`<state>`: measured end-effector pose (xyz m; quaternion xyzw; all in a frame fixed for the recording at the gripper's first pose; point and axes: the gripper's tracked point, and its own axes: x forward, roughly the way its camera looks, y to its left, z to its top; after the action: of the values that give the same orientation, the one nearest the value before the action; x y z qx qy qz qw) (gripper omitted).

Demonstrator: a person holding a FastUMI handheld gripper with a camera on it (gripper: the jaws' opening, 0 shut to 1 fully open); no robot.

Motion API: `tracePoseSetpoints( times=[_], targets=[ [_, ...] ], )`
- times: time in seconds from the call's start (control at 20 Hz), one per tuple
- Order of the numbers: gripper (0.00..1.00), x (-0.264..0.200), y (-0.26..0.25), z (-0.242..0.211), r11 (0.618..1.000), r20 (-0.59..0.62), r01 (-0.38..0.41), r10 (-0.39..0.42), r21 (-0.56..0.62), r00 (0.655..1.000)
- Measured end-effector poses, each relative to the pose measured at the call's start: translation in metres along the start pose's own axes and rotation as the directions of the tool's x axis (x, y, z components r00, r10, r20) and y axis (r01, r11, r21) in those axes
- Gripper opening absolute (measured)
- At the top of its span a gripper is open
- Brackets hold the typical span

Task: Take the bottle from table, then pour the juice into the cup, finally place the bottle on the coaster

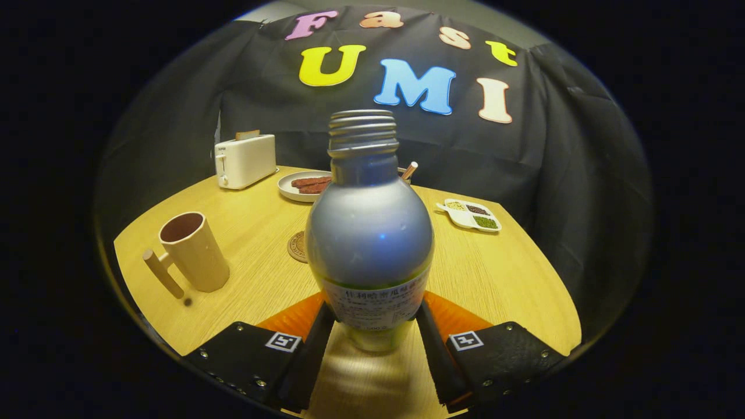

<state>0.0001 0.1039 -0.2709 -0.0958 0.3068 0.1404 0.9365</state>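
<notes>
1. The cup (195,251) is the landmark here. It stands upright on the wooden table (495,273), off to the left of the gripper, with its stick handle poking toward the near-left. Inside looks empty as far as anyone can tell.
2. Behind the cup, further back on the table, sits a white toaster (244,161), with a plate (289,187) holding a few brownish strips to the right of that.
3. Right of the cup, and a bit further back, is the round coaster (297,247), partly hidden behind the bottle.
4. The bottle (369,233) is right of the cup and dead centre between the fingers. It's upright, cap off, threads showing at the neck.
5. The gripper (372,323) has both fingers closed in against the bottle's lower body, one on each side around the label, so it's pinching the bottle. Whether the base is touching the table is hard to call.
6. Far right of the cup, well past the bottle, there's a small divided tray (470,215) with different grains in its sections.
7. Step-wise, this looks like the end of "take the bottle", pour not started.
8. Next move probably calls for lifting, carrying the bottle left over the cup, then tilting the neck toward the cup's mouth without loosening the squeeze.
</notes>
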Motion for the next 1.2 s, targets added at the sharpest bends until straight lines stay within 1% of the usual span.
tracePoseSetpoints(
  times=[0.3, 0.55, 0.75, 1.0, 1.2],
  targets=[
    [0.78, -0.004, 0.016, 0.021, 0.990, 0.009, 0.006, -0.005, -0.143, 1.000],
    [0.78, -0.007, 0.030, 0.029, 0.968, 0.007, 0.022, -0.020, -0.251, 1.000],
    [0.78, -0.005, 0.039, 0.032, 0.937, -0.004, 0.034, -0.037, -0.348, 0.999],
    [0.78, -0.001, 0.046, 0.042, 0.896, -0.015, 0.052, -0.065, -0.442, 0.998],
    [0.78, 0.004, 0.055, 0.048, 0.852, -0.020, 0.059, -0.081, -0.520, 0.996]
  ],
)
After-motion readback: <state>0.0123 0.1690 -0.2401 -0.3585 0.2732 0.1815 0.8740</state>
